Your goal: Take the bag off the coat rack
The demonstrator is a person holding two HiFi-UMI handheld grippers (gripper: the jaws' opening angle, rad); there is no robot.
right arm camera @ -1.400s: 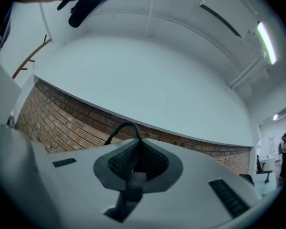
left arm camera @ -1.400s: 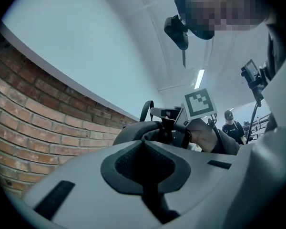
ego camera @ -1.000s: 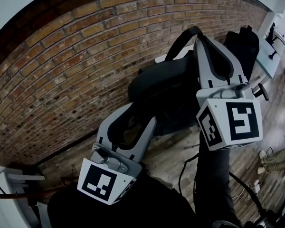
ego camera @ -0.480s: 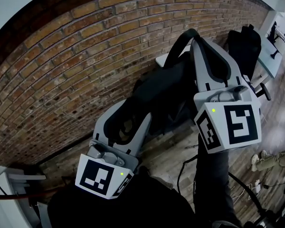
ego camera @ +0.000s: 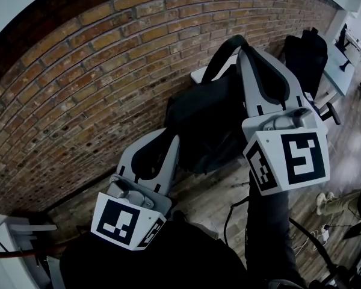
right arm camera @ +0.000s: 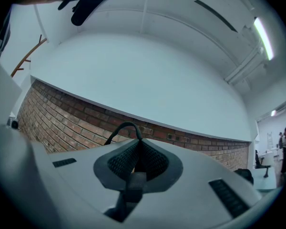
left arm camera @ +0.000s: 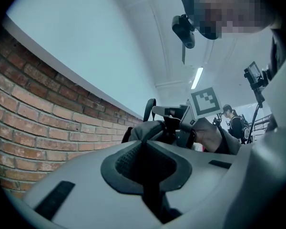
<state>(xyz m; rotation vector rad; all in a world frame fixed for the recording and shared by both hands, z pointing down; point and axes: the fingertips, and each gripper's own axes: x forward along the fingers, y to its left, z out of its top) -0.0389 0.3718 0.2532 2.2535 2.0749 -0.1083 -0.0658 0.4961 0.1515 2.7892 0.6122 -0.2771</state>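
Head view — right tongs point(ego camera: 245, 52) pinch looped strap point(ego camera: 219, 56) of slouchy black bag point(ego camera: 206, 125).

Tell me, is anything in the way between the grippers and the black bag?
Nothing visible is. The right gripper is shut on the strap at the top of the bag. The left gripper has just been closing its jaws on the bag's lower edge, with its fabric between them.

Brick wall point(ego camera: 78, 83) eats up the whole left and top of the head view, so zero room behind the bag point(ego camera: 210, 119). Open wooden floor point(ego camera: 213, 198) sits lower middle. Another backpack point(ego camera: 305, 56) and a white desk point(ego camera: 340, 71) crowd the upper right.
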